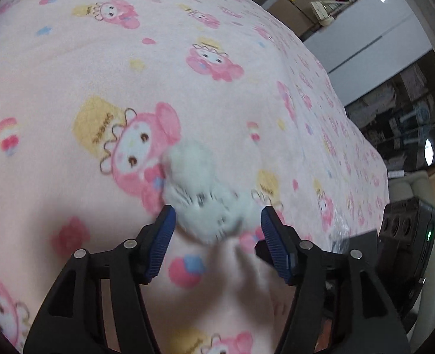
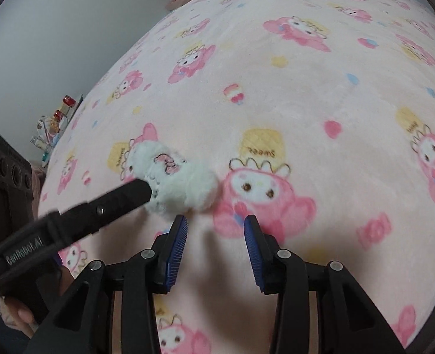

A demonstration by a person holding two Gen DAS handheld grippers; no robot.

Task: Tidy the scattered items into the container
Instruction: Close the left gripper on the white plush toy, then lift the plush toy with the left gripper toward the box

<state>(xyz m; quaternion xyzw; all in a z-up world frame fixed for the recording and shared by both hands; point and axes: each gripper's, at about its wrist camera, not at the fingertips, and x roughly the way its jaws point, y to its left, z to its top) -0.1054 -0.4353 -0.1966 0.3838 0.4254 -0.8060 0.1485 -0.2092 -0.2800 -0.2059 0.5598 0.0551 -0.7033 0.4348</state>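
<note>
Straddling the blurred white plush (image 1: 201, 194), left tongs (image 1: 217, 218) gape; right tongs (image 2: 216, 225) gape, empty.

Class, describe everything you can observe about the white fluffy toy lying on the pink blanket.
The white fluffy toy is a small plush with long, soft-looking pile, a pink embroidered patch on top and dark stitched marks on its face. It lies on the pink cartoon-print blanket. The left gripper is open around it, one of its blue-padded fingers on either side of it; whether the pads touch the fur is unclear. The right gripper is open just beside it, holding nothing.
</note>
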